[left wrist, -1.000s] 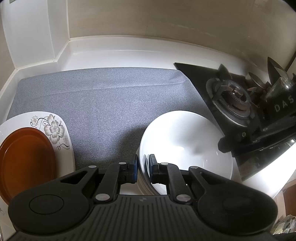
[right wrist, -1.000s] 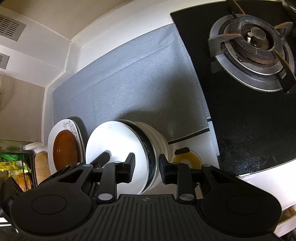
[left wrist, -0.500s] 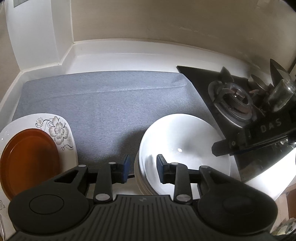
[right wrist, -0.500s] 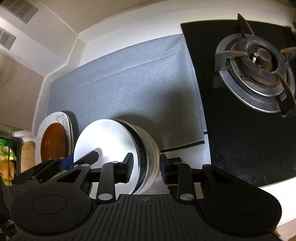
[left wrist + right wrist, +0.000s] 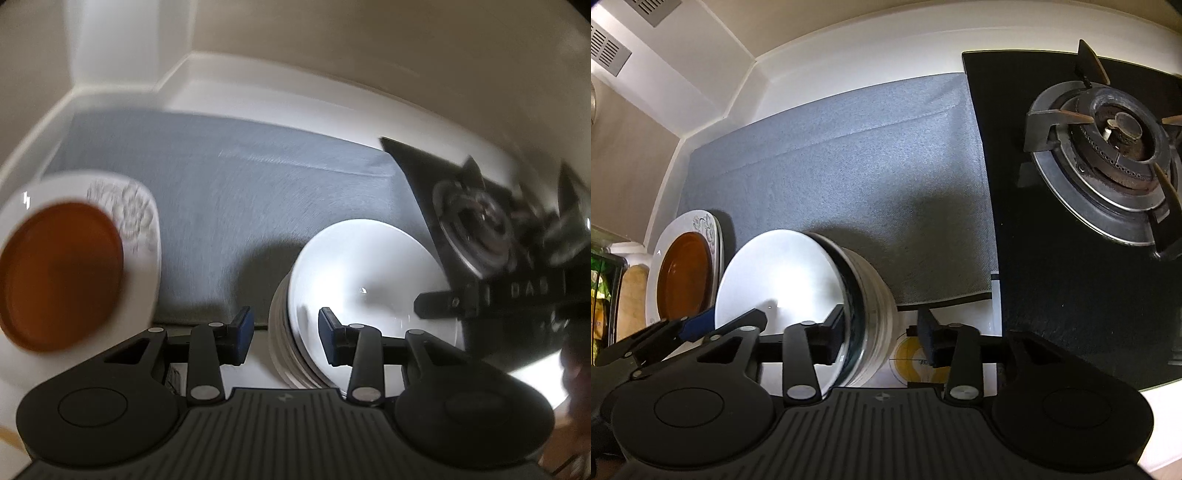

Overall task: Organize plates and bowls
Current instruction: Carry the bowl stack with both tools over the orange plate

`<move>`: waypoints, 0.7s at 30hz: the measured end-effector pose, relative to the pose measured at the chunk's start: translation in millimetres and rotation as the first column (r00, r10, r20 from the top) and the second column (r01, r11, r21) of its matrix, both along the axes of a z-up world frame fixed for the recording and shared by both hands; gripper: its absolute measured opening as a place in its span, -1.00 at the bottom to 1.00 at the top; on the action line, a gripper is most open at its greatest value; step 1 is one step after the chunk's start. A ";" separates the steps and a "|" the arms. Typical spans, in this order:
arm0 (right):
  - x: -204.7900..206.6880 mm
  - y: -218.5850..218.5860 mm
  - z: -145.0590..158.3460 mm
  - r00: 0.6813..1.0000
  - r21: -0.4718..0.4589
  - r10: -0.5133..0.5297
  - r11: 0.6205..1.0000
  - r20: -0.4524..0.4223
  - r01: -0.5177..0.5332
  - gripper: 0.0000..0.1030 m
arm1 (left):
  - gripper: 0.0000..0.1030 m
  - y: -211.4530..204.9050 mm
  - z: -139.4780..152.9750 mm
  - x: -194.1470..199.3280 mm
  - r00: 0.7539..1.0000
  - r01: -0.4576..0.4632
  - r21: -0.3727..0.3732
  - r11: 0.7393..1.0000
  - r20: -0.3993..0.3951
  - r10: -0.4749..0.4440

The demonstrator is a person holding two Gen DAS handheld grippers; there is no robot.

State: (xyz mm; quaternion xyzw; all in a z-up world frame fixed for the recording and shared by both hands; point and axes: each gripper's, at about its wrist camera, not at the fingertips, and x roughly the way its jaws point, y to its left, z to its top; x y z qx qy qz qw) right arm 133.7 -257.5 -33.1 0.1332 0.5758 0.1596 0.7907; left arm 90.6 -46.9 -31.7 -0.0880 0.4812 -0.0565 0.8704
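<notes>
Blurred white letters, seemingly "DAS", on the right gripper [image 5: 528,291].

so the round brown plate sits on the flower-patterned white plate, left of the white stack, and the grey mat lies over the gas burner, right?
Not quite. The grey mat lies beside the gas burner, not over it; the right wrist view shows the burner bare. The round brown plate does sit on the flower-patterned white plate, left of the white stack.

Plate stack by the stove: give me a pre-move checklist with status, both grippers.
1. Left gripper jaws opening, pads off the plate stack: ok.
2. Right gripper jaws opening, clear of the rims: ok.
3. Stack seated level on the grey mat: cannot tell, near edge overhangs the mat.
4. Brown plate resting on floral plate: ok.
5. Stack clear of the stove: ok.
</notes>
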 end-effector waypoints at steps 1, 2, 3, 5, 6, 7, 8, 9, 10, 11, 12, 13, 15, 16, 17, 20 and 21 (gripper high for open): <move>1.0 0.4 -1.5 1.000 -0.001 0.015 1.000 0.004 -0.015 -0.06 | -0.17 1.7 -2.1 0.3 1.000 -0.022 -0.020 1.000 -0.012 0.022; 2.1 1.0 -3.1 1.000 -0.002 0.030 1.000 0.008 -0.030 -0.04 | -0.17 3.3 -4.6 0.7 0.999 -0.045 -0.040 0.998 -0.026 0.044; 3.3 2.0 -4.9 0.999 -0.005 0.045 0.999 0.009 -0.045 0.00 | -0.17 4.6 -7.1 1.0 0.997 -0.064 -0.058 0.996 -0.039 0.062; 6.4 3.8 -8.9 0.997 -0.009 0.076 0.997 0.009 -0.075 0.03 | -0.17 7.9 -12.9 1.2 0.992 -0.111 -0.100 0.989 -0.069 0.105; 7.7 4.9 -10.1 0.996 -0.009 0.088 0.996 0.009 -0.088 0.03 | -0.17 8.7 -15.0 1.0 0.989 -0.131 -0.111 0.985 -0.078 0.122; 9.2 6.4 -11.2 0.995 -0.010 0.102 0.995 0.009 -0.102 0.03 | -0.17 9.3 -16.9 0.7 0.987 -0.146 -0.118 0.982 -0.084 0.137; 10.9 7.6 -12.6 0.993 -0.009 0.115 0.993 0.010 -0.115 0.03 | -0.17 10.0 -19.0 -0.3 0.984 -0.165 -0.126 0.978 -0.089 0.155; 12.8 8.6 -14.8 0.992 -0.009 0.127 0.992 0.006 -0.127 0.03 | -0.17 10.5 -20.8 -0.9 0.981 -0.180 -0.134 0.974 -0.095 0.168; 14.8 9.4 -16.7 0.991 -0.006 0.137 0.991 0.002 -0.137 0.03 | -0.17 10.8 -23.2 -1.1 0.978 -0.194 -0.145 0.970 -0.103 0.181; 16.6 10.1 -18.7 0.989 0.002 0.148 0.989 0.001 -0.148 0.03 | -0.13 11.3 -25.6 -1.2 0.975 -0.210 -0.155 0.965 -0.111 0.194; 17.3 11.8 -21.0 0.987 0.008 0.162 0.987 -0.001 -0.162 0.03 | -0.10 11.9 -27.3 -1.4 0.972 -0.224 -0.165 0.961 -0.113 0.207; 18.9 12.8 -23.9 0.985 0.008 0.174 0.985 -0.003 -0.174 0.04 | -0.07 12.4 -28.9 -1.9 0.969 -0.237 -0.174 0.956 -0.114 0.220; 21.6 13.6 -29.1 0.981 0.020 0.194 0.981 -0.005 -0.194 0.12 | -0.04 12.8 -30.5 -2.9 0.964 -0.259 -0.187 0.948 -0.118 0.240; 22.9 14.3 -31.4 0.980 0.029 0.200 0.979 -0.010 -0.200 0.16 | -0.04 12.6 -31.0 -3.5 0.962 -0.266 -0.193 0.944 -0.120 0.246; 24.2 14.6 -32.6 0.979 0.037 0.204 0.978 -0.016 -0.203 0.17 | -0.02 11.8 -31.5 -3.7 0.960 -0.271 -0.198 0.942 -0.122 0.251; 28.3 14.0 -36.2 0.975 0.061 0.219 0.974 -0.028 -0.217 0.18 | -0.02 10.7 -33.2 -4.5 0.956 -0.286 -0.219 0.933 -0.133 0.261; 29.2 14.5 -37.4 0.973 0.072 0.228 0.972 -0.034 -0.225 0.19 | -0.02 10.5 -33.5 -4.7 0.953 -0.294 -0.228 0.928 -0.141 0.267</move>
